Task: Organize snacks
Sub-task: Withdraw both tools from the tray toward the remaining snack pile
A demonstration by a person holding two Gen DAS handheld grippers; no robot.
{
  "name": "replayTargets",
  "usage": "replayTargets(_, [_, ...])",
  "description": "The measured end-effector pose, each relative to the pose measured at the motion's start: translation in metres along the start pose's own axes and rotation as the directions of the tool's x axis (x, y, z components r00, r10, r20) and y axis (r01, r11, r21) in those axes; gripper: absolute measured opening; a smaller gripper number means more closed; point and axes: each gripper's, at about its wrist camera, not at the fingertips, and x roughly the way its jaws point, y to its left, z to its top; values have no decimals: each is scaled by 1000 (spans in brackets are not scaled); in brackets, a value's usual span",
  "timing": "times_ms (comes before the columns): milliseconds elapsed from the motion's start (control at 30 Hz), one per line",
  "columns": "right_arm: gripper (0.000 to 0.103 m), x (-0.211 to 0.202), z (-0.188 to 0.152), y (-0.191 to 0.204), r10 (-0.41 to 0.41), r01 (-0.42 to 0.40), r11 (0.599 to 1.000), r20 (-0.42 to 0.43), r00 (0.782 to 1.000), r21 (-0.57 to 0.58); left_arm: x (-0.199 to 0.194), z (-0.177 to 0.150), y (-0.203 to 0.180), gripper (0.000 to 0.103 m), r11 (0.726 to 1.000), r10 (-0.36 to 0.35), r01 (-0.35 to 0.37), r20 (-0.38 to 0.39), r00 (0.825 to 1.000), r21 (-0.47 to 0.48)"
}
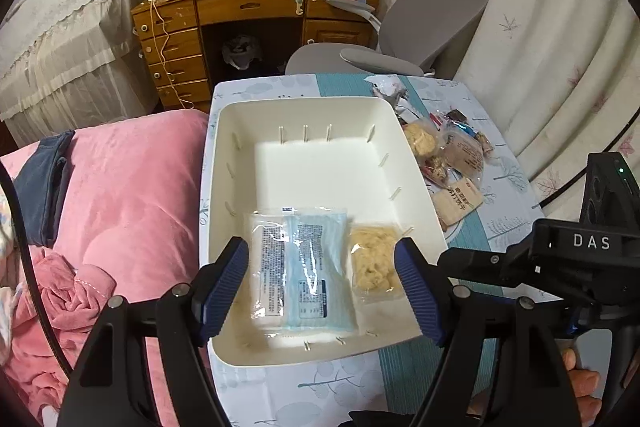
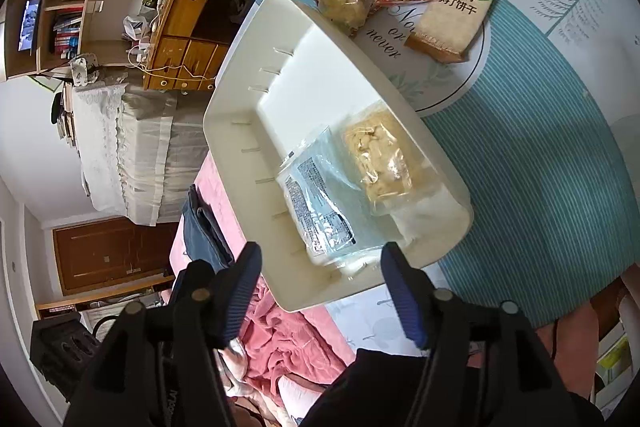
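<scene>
A white plastic bin (image 1: 320, 107) (image 2: 224, 131) stands on the patterned table. In its near end lie a clear-and-blue packet (image 1: 312, 267) (image 2: 320, 203) and a bag of pale yellow snack (image 1: 374, 259) (image 2: 384, 159), side by side. My left gripper (image 1: 322, 291) hangs open over that end, its blue pads either side of the two packets and not pressing them. My right gripper (image 2: 322, 293) is open above the bin's near corner with nothing gripped. To the right of the bin a loose pile of snacks (image 1: 440, 155) includes a cracker packet (image 2: 456, 11) (image 1: 458, 201).
Pink bedding (image 1: 132, 195) and a folded blue garment (image 1: 44, 183) lie against the table's left edge. A wooden desk (image 1: 248, 7) and a grey office chair (image 1: 420, 19) stand behind. A curtain (image 1: 540, 47) hangs at right. A teal-striped mat (image 2: 540, 167) covers the table right of the bin.
</scene>
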Motion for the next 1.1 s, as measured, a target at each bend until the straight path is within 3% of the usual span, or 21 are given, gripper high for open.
replayTargets(500, [74, -16, 13, -29, -77, 78, 996, -9, 997, 35, 18, -3, -38, 74, 999, -43, 44, -81, 996, 6])
replayTargets(767, [74, -40, 41, -63, -136, 139, 989, -39, 990, 56, 31, 2, -77, 74, 997, -67, 63, -101, 993, -48])
replayTargets(1100, [74, -74, 88, -87, -195, 192, 980, -61, 979, -46, 40, 7, -143, 74, 997, -35, 29, -95, 995, -71])
